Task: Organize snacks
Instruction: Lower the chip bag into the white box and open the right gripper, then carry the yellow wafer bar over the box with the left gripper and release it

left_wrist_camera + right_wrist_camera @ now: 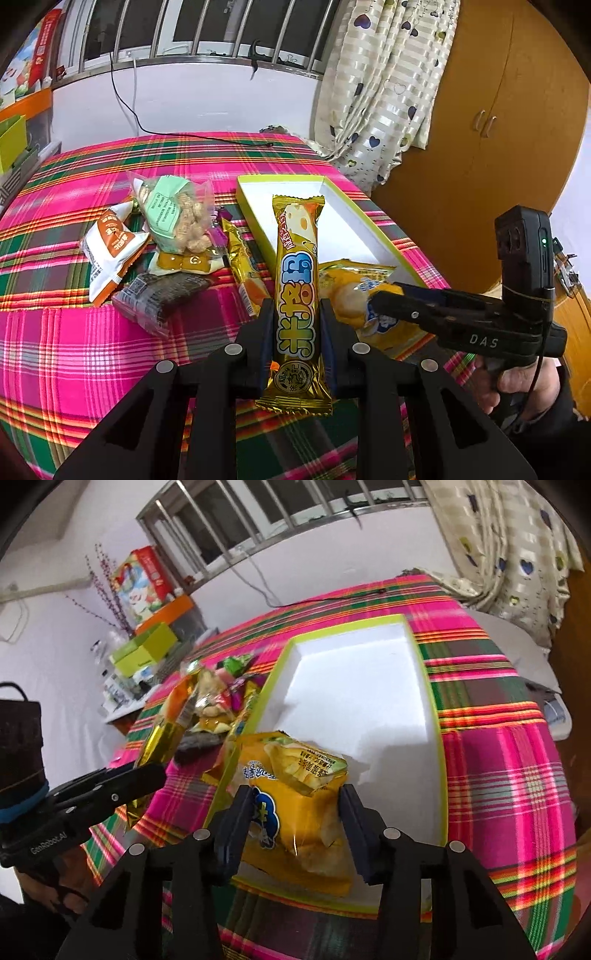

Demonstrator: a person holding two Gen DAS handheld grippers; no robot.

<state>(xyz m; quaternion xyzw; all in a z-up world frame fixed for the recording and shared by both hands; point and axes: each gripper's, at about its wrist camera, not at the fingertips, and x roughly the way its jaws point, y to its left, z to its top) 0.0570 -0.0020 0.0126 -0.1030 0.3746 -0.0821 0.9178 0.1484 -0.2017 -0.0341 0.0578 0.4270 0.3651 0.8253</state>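
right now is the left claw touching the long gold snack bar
Touching. The left wrist view shows the left claw with both fingers pressed against the sides of the gold snack bar, holding it above the cloth.

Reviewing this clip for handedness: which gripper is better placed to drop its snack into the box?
Right gripper: its yellow chip bag already hangs over the white green-rimmed box.

white wall point(192, 107) beneath a barred window point(207, 29); heart-print curtain point(388, 92) beside a wooden cabinet point(491, 147); plaid-covered bed point(92, 332).
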